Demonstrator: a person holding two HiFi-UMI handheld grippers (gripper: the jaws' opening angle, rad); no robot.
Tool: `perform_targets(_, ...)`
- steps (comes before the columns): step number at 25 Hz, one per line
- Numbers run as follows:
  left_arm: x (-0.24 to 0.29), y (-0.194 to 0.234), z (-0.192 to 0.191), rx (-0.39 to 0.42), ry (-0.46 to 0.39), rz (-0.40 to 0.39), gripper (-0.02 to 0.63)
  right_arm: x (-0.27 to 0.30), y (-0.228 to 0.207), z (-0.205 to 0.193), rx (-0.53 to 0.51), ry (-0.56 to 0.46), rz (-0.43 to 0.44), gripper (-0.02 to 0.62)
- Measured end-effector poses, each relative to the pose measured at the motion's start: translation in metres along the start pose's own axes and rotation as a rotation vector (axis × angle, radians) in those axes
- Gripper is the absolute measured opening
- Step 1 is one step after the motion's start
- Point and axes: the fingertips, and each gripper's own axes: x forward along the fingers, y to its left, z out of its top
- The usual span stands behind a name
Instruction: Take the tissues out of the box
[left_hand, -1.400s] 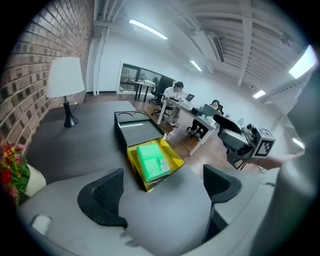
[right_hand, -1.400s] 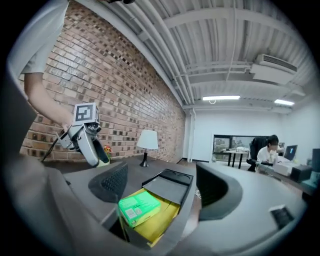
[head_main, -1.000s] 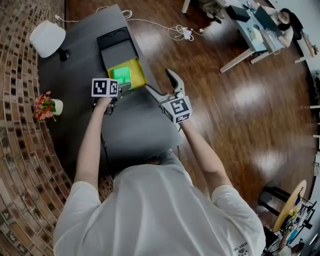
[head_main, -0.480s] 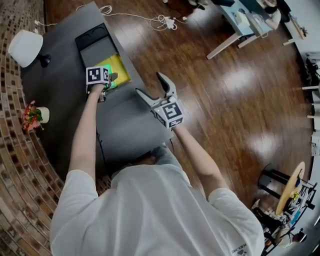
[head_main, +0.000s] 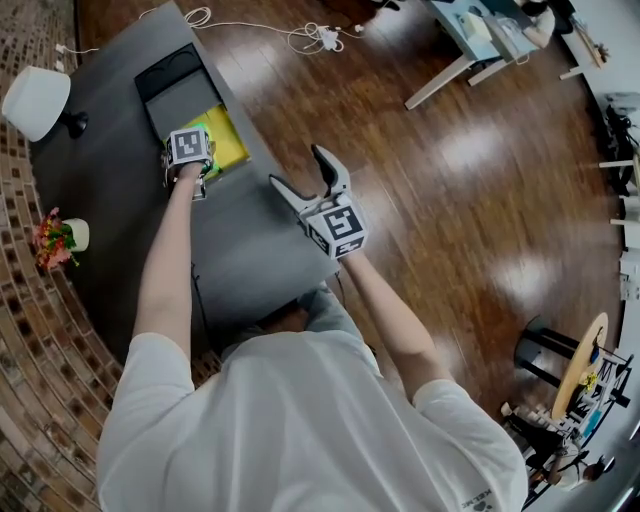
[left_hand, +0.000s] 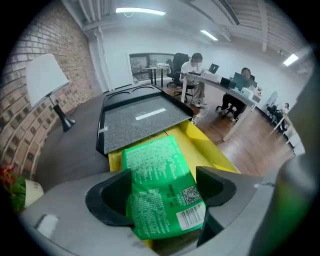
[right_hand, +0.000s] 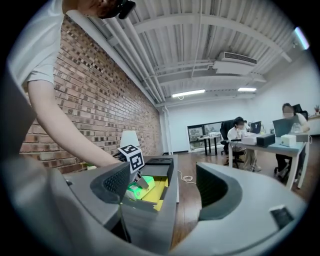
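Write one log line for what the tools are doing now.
stage: grasping | left tool: shut on green tissue pack in yellow box | right tool: open, empty

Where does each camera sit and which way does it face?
Head view: on the head, looking down at the table; arms, left tool and right tool show.
Left gripper view: on the left tool, facing the green tissue pack in the yellow box.
Right gripper view: on the right tool, facing the same box; left arm shows.
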Motion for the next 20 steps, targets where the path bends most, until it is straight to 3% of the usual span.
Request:
perform_targets(5,-0.002,-0.001,0.004,0.034,0.008,0.043,0.364,-0.008,-0.002,-0.003,0.016,-0.004,-0.012,0.408)
perform_targets(10,-0.016,-0.01,0.003,-0.021,-0.064,-0.077,0.285,-0.025,-0.002,0.002,-0.005,-0.012,-0.033,0.407)
perform_targets(17,-0.087,-0.045,0.019,0.068,-0.285,-0.235,0.273,-0.035,0.006,0.015,-0.003,-0.047,-0.042,0.405)
perform_targets(20,-0.131,-0.054,0.022,0.063,-0.403,-0.293,0.27,-0.035,0.015,0.024,-0.001,-0.067,-0.03,0.405)
